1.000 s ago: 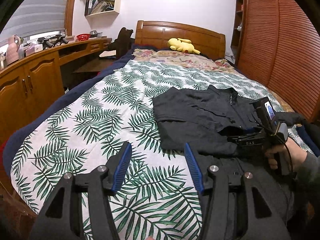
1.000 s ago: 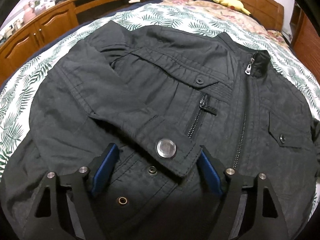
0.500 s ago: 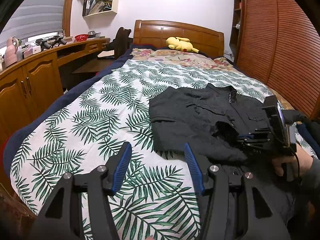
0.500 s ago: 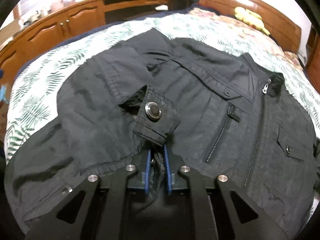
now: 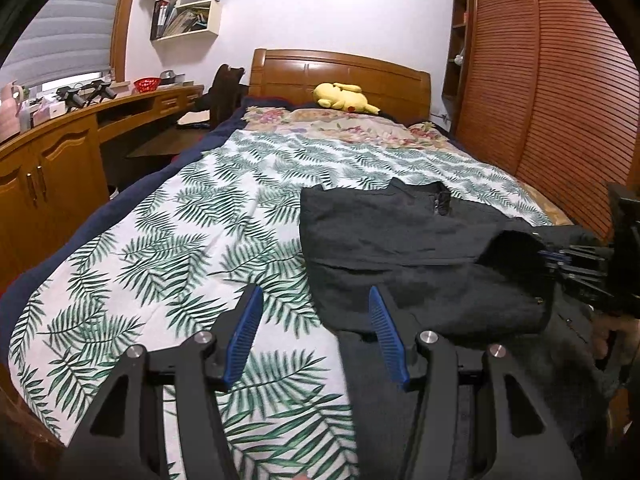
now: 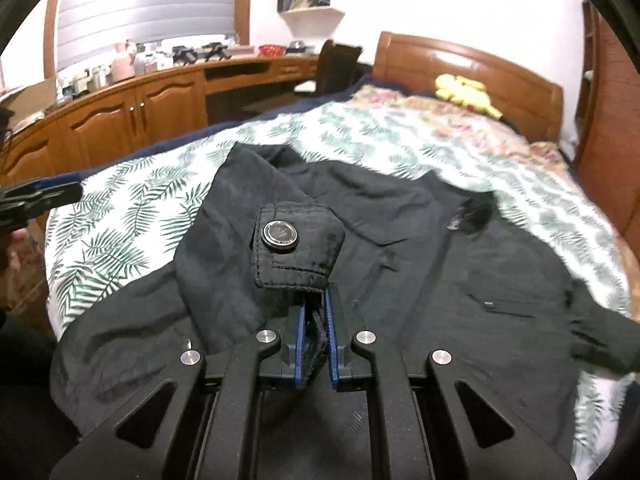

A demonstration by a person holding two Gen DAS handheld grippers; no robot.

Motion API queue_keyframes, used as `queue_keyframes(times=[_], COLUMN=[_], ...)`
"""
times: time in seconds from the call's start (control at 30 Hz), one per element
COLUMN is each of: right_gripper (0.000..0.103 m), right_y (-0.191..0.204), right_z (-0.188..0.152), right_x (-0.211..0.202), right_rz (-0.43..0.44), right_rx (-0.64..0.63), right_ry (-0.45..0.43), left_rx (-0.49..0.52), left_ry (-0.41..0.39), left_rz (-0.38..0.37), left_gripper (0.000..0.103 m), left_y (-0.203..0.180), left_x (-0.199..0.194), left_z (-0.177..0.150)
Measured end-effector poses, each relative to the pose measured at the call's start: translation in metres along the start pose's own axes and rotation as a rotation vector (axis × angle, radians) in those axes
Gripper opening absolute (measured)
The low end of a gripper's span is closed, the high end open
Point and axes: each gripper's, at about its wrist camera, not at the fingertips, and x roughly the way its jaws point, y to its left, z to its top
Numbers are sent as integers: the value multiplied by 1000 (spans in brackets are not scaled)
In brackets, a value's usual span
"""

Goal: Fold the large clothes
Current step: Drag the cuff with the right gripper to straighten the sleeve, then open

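While the dark jacket (image 6: 400, 240) lies spread on a leaf-print bedspread (image 5: 168, 240), the right gripper (image 6: 314, 344) pinches its sleeve cuff (image 6: 298, 246), blue ribbed pads clenched on the thick stitched fabric just below a round metal snap (image 6: 280, 235). The cuff stands raised above the jacket's chest, the matte, lightly creased sleeve trailing back toward the shoulder. In the left wrist view the sleeve is drawn across the body toward the right gripper (image 5: 560, 258) at the frame's edge. The left gripper (image 5: 316, 332) hovers over the bedspread beside the jacket's near left edge, jaws released and wide apart, holding nothing. A yellow plush toy (image 5: 344, 98) rests against the glossy wooden headboard (image 5: 340, 68), and slatted wardrobe doors (image 5: 560, 100) line the right wall. Half a second earlier the cuff sat lower on the jacket; it is now lifted higher and carried further across, while the left gripper stays open in much the same spot.
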Motion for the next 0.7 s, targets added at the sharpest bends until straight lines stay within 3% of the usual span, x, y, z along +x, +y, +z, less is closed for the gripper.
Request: queue_keyframes(times=[0.37, 0.7], right_gripper=[6, 6], right_y=[-40, -71], right_z=[-38, -66], right_x=[-63, -75], right_rz=[-158, -282], right_rx=[38, 84], right_ry=[13, 63], left_rx=[28, 84], left_ry=[-14, 6], left_rz=[-84, -127], left_gripper=[54, 54], left_y=[-45, -89], left_x=[14, 32], left_z=[16, 22])
